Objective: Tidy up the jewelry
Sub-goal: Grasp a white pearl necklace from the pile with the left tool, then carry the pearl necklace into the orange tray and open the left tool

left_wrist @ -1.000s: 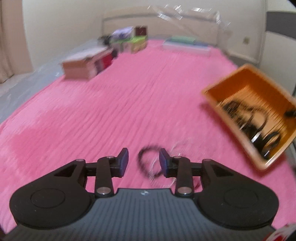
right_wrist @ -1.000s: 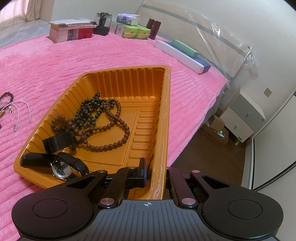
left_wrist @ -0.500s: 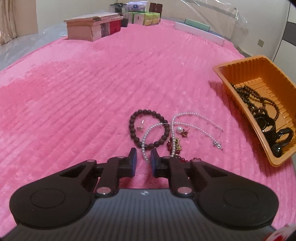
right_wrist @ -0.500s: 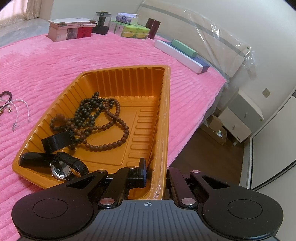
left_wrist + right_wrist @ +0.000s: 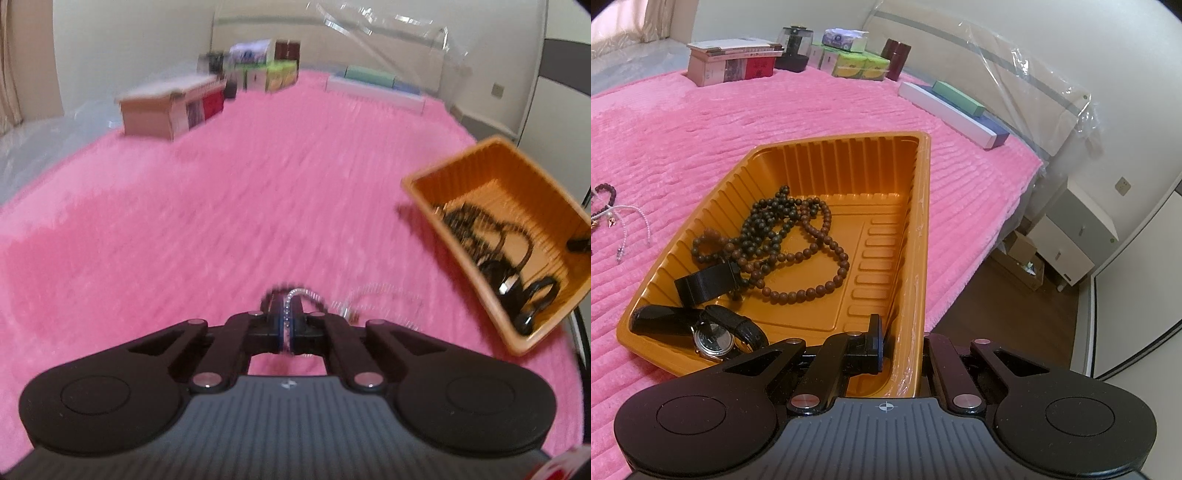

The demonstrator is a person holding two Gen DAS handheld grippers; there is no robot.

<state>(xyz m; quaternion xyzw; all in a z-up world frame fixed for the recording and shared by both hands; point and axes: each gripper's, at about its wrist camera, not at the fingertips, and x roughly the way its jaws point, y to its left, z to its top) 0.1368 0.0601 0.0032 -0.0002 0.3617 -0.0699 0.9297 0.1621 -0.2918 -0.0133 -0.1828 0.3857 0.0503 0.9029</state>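
My left gripper [image 5: 287, 334] is shut on a white pearl strand [image 5: 291, 299], with a dark bead bracelet [image 5: 271, 295] blurred just beyond the fingertips, low over the pink bedspread. More pearl strands [image 5: 380, 295] lie to its right. The orange tray [image 5: 491, 254] is at the right; it holds bead necklaces [image 5: 790, 236] and a wristwatch [image 5: 713, 341]. My right gripper [image 5: 901, 350] is shut on the tray's near rim [image 5: 908, 354]. The loose jewelry also shows at the left edge of the right wrist view [image 5: 613, 218].
Books [image 5: 731, 62], tissue packs [image 5: 860, 64] and long flat boxes [image 5: 953, 107] stand at the far end of the bed. The bed edge drops to a wooden floor [image 5: 1008, 314] on the right, beside a white cabinet [image 5: 1078, 236].
My left gripper has closed on the pearl strand and moved; its view is blurred. The right gripper still holds the tray rim in the same place.
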